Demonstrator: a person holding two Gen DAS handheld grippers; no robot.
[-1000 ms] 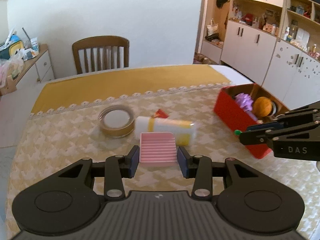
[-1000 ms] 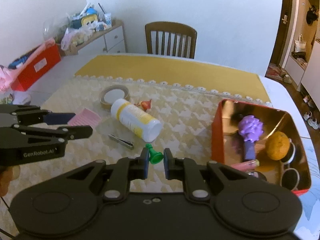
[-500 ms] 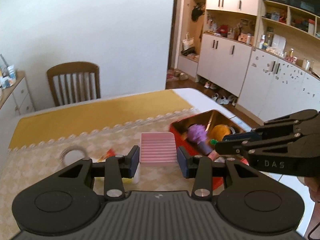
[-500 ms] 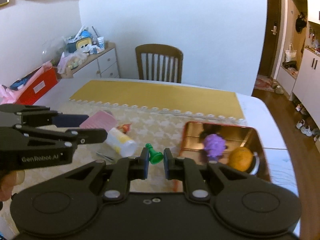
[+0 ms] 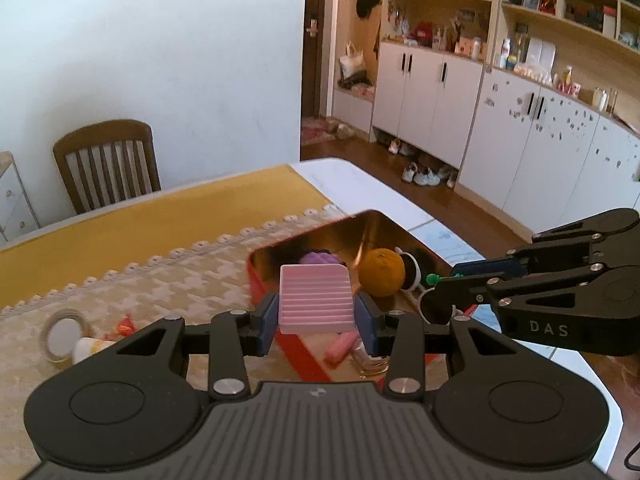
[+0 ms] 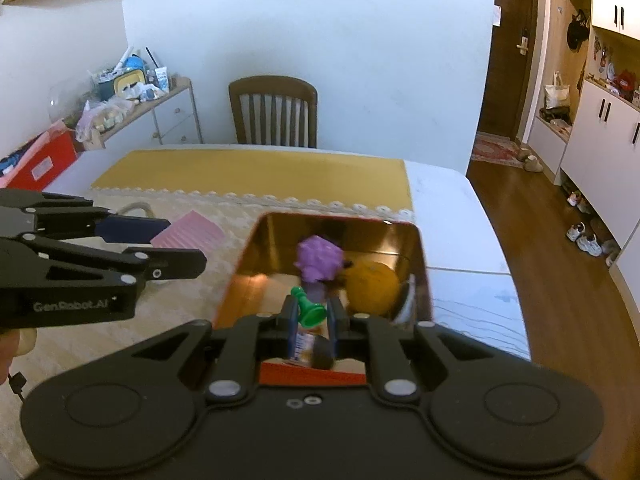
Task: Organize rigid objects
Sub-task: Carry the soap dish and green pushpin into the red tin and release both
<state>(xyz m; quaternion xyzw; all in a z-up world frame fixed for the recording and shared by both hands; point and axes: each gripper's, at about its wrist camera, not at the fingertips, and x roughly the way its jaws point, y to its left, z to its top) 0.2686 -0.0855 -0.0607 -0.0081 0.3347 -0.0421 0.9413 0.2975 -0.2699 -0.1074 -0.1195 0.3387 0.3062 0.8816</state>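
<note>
We judge both loads light and stiff: our left gripper [image 5: 316, 314] clamps the ribbed pink soap dish [image 5: 316, 298] by its side edges, our right gripper [image 6: 313, 316] pinches the slippery green chess pawn [image 6: 308, 307] near its base, over the red tin [image 6: 423, 264].

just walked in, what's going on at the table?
A person with a gripper in each hand is sorting small things into a red tin. The left gripper is shut on a pink ridged tray; the right gripper is shut on a green chess pawn, over the tin. An orange and a purple toy are already inside.

"DAS" on right claw [image 5: 434, 280], "GenRobot.AI" left [image 6: 176, 240]
</note>
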